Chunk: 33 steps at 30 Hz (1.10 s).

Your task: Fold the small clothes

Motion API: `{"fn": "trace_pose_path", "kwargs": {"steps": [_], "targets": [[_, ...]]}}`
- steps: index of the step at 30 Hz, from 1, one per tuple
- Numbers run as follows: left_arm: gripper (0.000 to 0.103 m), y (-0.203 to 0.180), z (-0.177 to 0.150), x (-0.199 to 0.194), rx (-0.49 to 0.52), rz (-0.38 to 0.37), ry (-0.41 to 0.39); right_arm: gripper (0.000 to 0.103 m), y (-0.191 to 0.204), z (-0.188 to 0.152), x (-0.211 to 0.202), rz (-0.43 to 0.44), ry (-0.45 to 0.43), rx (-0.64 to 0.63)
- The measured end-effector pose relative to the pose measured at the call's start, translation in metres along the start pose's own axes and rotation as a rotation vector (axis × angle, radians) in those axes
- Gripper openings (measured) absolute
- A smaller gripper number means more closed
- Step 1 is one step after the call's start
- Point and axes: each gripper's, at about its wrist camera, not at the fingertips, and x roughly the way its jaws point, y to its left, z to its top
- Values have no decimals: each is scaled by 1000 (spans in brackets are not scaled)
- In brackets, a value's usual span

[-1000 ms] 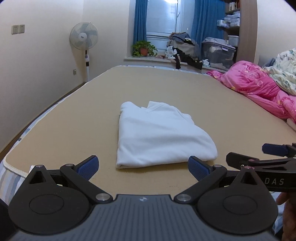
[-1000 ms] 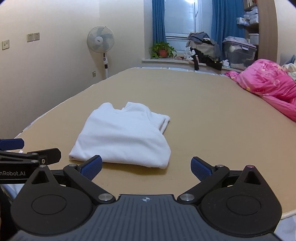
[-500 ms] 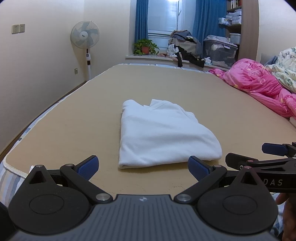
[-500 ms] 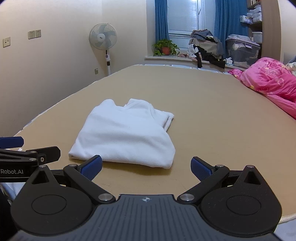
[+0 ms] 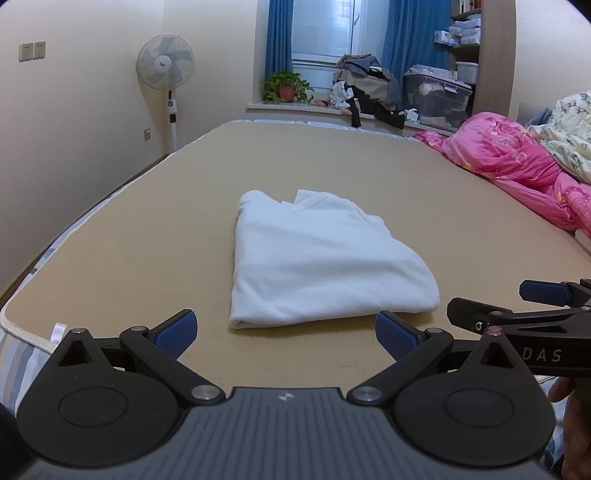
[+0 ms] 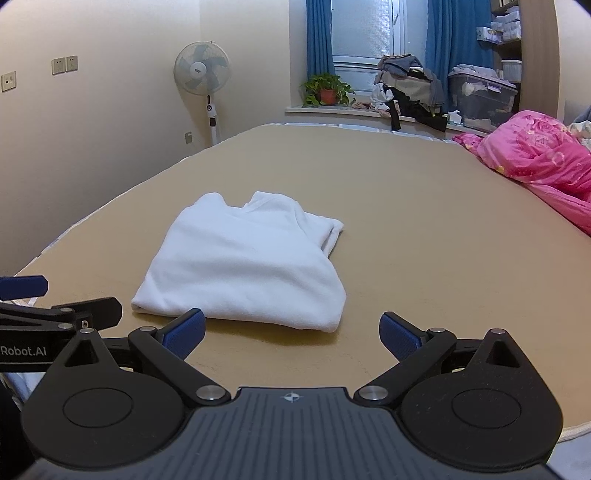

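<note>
Cream walls, a standing fan [image 5: 165, 66] — blue curtains [image 5: 279, 48] frame the bright window [image 5: 325, 31].

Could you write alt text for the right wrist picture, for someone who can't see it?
A folded white garment lies on a tan bed, just beyond the open right claw, which holds nothing. The left claw pokes in at the left edge; a fan, a window plant and a pink quilt sit behind.
</note>
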Motion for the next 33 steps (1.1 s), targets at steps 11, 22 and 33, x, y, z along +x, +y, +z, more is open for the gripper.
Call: {"fn": "trace_pose_path", "kwargs": {"steps": [11,22,33], "targets": [[103,-1,-1,2,-6,9,2,100,0,-2,3,7,2,3],[103,-2,-1,1,-8,8,3,100,-5,-3,2,8,3,0],[103,-2,-1,2,-7,8,3,100,-5,-3,1,9,3,0]]}}
